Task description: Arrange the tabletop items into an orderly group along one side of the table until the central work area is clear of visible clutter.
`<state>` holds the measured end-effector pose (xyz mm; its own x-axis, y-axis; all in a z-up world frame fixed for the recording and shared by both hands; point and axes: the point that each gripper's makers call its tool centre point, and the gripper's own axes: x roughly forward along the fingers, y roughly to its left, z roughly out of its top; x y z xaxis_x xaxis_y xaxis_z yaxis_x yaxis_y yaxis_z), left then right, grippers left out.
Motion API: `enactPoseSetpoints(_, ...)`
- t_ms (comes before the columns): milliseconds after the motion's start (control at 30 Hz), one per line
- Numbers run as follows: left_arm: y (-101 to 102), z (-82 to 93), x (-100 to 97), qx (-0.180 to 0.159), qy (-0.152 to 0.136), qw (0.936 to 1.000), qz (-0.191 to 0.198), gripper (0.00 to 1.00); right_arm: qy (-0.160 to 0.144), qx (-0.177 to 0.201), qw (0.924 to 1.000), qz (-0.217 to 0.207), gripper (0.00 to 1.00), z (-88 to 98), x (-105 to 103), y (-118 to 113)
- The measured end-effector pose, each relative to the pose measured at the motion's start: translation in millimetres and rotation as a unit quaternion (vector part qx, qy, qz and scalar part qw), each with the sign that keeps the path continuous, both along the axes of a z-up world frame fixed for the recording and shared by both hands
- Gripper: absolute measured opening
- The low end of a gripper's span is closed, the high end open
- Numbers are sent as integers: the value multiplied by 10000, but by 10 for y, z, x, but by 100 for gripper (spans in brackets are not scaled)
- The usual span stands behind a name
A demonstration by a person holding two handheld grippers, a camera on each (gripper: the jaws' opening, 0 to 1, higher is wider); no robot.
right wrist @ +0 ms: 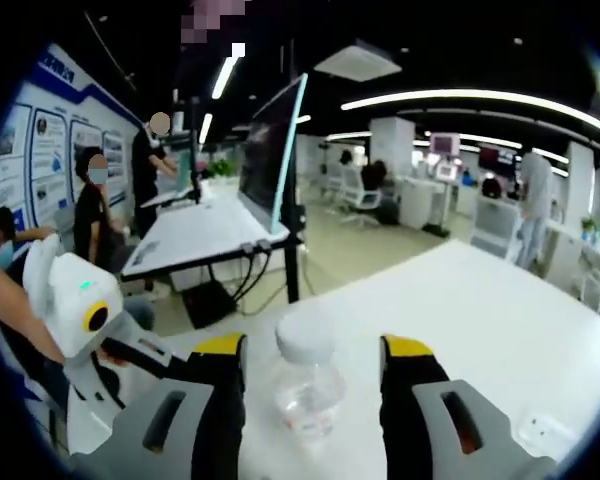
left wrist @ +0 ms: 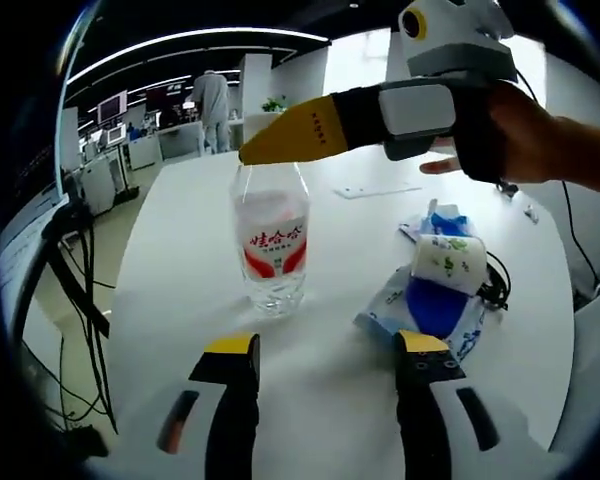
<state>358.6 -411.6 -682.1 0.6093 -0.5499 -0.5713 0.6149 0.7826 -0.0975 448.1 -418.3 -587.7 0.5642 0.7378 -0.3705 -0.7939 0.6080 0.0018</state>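
A clear water bottle (left wrist: 271, 243) with a red and white label stands upright on the white table (left wrist: 320, 400), a little left of its middle. In the left gripper view the left gripper (left wrist: 325, 348) sits low and near, its yellow-tipped jaws wide apart and empty, the bottle just beyond them. To the right of the bottle lies a blue and white plastic packet (left wrist: 428, 305) with a small white roll (left wrist: 450, 262) resting on it, and a black cable (left wrist: 497, 282) beside that. The right gripper (right wrist: 313, 350), held by a hand (left wrist: 540, 140), reaches in from the far right; its jaws stand wide on either side of the bottle's white cap (right wrist: 307, 336), not touching it
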Motion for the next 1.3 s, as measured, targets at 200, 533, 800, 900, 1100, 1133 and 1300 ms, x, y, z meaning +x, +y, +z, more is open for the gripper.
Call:
enactPoseSetpoints(200, -122, 66, -137, -94, -95, 9999, -16, 57, 124, 117, 9999, 19, 54, -73, -153, -157)
enactPoseSetpoints(533, -273, 171, -406, -69, -240, 9997, -47, 66, 238, -47, 9997, -16, 57, -268, -460, -401)
enactPoseSetpoints(800, -305, 263, -546, -212, -387, 9988, 229, 70, 380, 37, 9992, -65, 66, -374, -713, -638)
enactPoseSetpoints(900, -325, 309, -622, -249, -399, 9984, 299, 73, 344, -49, 9994, -21, 71, -391, -791, -700)
enactPoseSetpoints(1100, -355, 490, -768, -450, -581, 9957, 559, 81, 335, -3, 9993, -152, 83, -371, -936, -875)
enactPoseSetpoints(1133, -360, 524, -786, -471, -631, 9951, 596, 83, 358, -19, 9992, -169, 86, -373, -962, -901)
enactPoseSetpoints(1300, -374, 697, -909, -528, -864, 9926, 672, 89, 395, -21, 9985, -390, 98, -332, -1084, -1087)
